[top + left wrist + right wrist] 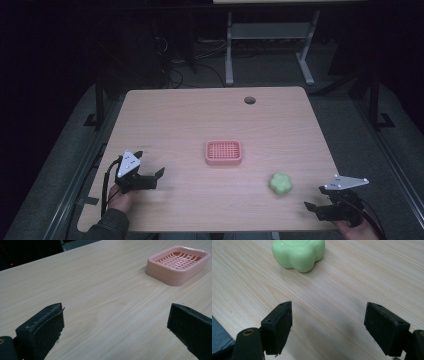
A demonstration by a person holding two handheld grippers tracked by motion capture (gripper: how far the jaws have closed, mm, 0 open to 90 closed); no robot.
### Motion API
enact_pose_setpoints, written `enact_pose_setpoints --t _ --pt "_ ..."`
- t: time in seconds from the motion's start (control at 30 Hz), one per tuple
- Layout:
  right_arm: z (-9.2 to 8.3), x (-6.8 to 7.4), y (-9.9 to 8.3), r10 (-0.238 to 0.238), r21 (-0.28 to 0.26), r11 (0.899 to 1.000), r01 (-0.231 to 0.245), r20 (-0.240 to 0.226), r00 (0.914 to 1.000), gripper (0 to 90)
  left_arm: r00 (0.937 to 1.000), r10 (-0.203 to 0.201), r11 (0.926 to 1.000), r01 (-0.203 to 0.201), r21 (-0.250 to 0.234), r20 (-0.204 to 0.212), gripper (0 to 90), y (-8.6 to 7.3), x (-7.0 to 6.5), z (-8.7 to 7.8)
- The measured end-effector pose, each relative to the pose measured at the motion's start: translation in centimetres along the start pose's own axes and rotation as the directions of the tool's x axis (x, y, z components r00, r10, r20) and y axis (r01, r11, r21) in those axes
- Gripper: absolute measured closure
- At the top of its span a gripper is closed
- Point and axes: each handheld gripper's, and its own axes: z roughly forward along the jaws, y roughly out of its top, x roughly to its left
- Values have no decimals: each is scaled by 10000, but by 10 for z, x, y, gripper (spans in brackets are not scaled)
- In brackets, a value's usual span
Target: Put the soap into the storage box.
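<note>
A person is standing at the near edge of a wooden table (200,120), holding a claw in each hand low over the wood. The right claw (320,210) is gaping wide with nothing between its jaws, and it is pointing at a green flower-shaped soap (280,183) lying near it on the bare tabletop, which suggests it is lining up to grab it. The left claw (150,179) is also spread wide and empty, facing a pink slatted soap dish (224,153) sitting in the middle of the table, well apart from the soap; it looks to be waiting, perhaps to steady the dish. No brand, label or writing is showing on the soap or the dish.
</note>
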Motion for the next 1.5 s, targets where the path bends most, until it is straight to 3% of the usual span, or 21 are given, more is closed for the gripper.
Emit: enact_pose_setpoints --t 0.2,0.87,1.5 --pt "-1 1 -1 51 -9 10000 -51 1 10000 221 10000 -41 10000 41 19 26 2 0 -1 0" --pt "1 12 18 -670 257 9974 669 44 9977 216 9999 74 10000 -74 -49 118 2 0 -2 -2" --pt "9 21 59 -1421 841 9861 1434 -221 9896 203 9999 65 10000 -65 -56 131 2 0 -3 -2"
